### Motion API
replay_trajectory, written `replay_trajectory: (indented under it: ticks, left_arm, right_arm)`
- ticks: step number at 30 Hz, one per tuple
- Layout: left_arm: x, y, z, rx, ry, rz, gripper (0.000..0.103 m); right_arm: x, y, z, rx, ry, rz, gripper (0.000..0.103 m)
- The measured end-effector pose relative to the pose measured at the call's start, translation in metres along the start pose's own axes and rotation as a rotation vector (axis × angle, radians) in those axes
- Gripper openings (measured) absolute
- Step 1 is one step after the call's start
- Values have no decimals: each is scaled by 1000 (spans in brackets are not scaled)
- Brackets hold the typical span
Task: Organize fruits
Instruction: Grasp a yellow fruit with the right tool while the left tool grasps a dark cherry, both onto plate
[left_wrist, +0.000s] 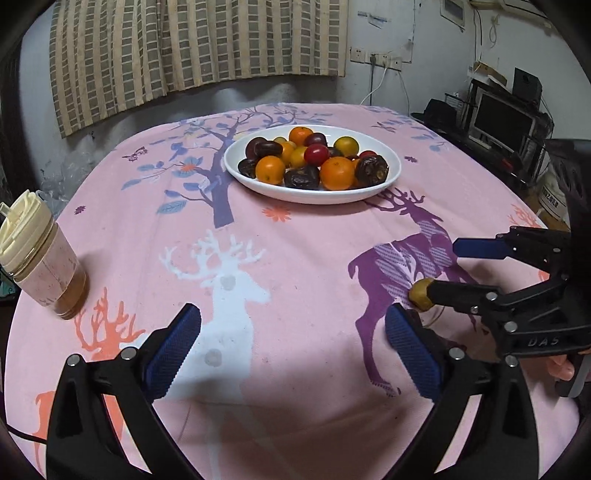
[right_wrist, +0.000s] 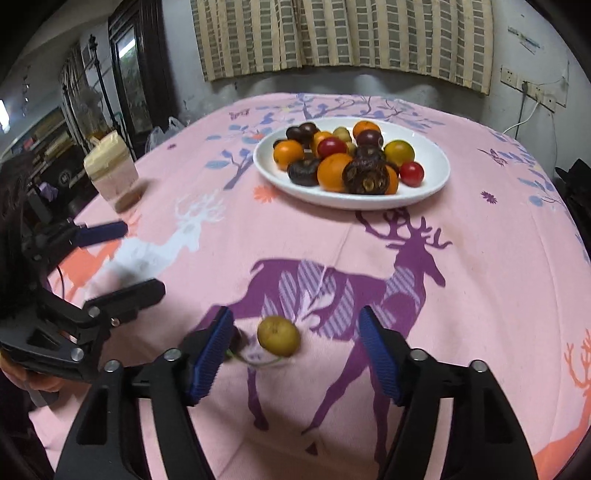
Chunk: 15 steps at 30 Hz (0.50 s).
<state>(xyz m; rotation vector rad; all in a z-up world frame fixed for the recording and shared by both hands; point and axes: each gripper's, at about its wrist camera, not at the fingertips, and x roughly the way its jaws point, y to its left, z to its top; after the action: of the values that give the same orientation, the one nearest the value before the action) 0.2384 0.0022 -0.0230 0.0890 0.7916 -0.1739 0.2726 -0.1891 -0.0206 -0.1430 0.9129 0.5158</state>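
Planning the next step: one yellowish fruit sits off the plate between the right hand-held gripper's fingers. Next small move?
Probably close the right hand-held gripper on the yellowish fruit: it lies on the tablecloth between the open pads, untouched, while the rest sits piled on the white plate. The left hand-held gripper is open and empty.

Ahead of you the plate (right_wrist: 436, 173) of fruit sits toward the far side of the counter (right_wrist: 480, 277), the lidded jar (left_wrist: 44, 266) stands well off to its left, and one loose fruit (right_wrist: 278, 335) lies near you — between your right hand-held gripper's (right_wrist: 295, 354) fingers.
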Motion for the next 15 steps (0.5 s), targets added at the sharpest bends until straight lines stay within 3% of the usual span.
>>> replay_trajectory:
  ticks: [4, 15]
  left_arm:
    - [0, -2, 0, 6, -5, -1, 98]
    - [0, -3, 1, 3, 0, -7, 98]
  right_arm:
    - [10, -1, -8, 0, 54, 16, 48]
    - [18, 5, -11, -33, 65, 21, 48]
